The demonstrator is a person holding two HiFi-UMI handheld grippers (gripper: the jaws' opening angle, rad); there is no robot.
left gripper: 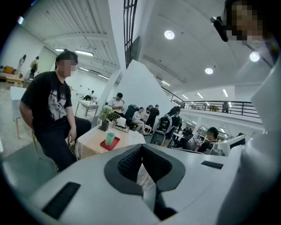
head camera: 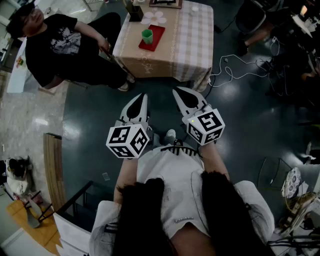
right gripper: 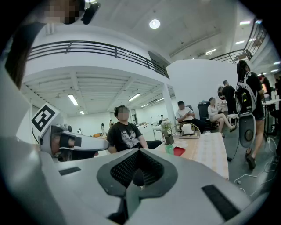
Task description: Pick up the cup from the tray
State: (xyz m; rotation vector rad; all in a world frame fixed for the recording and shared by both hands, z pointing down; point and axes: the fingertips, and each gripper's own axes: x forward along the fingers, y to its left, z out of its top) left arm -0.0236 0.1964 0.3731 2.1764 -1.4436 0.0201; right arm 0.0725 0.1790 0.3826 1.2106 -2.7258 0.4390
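A green cup (head camera: pixel 146 36) stands on a red tray (head camera: pixel 155 35) at the near left of a table with a checked cloth (head camera: pixel 185 40), far ahead of me. Both grippers hover over the dark floor, well short of that table. My left gripper (head camera: pixel 143 96) is shut with nothing in it. My right gripper (head camera: pixel 176 91) is shut and empty too. The left gripper view shows the cup (left gripper: pixel 109 139) and tray (left gripper: pixel 109 144) small beyond the closed jaws. They also appear in the right gripper view, cup (right gripper: pixel 169 149) and tray (right gripper: pixel 179 151) alike.
A person in a black T-shirt (head camera: pixel 64 46) sits just left of the table. A dark box (head camera: pixel 134 12) and white coasters (head camera: pixel 154 18) lie behind the tray. White cables (head camera: pixel 234 71) trail on the floor to the right. A wooden bench (head camera: pixel 54 170) stands at my left.
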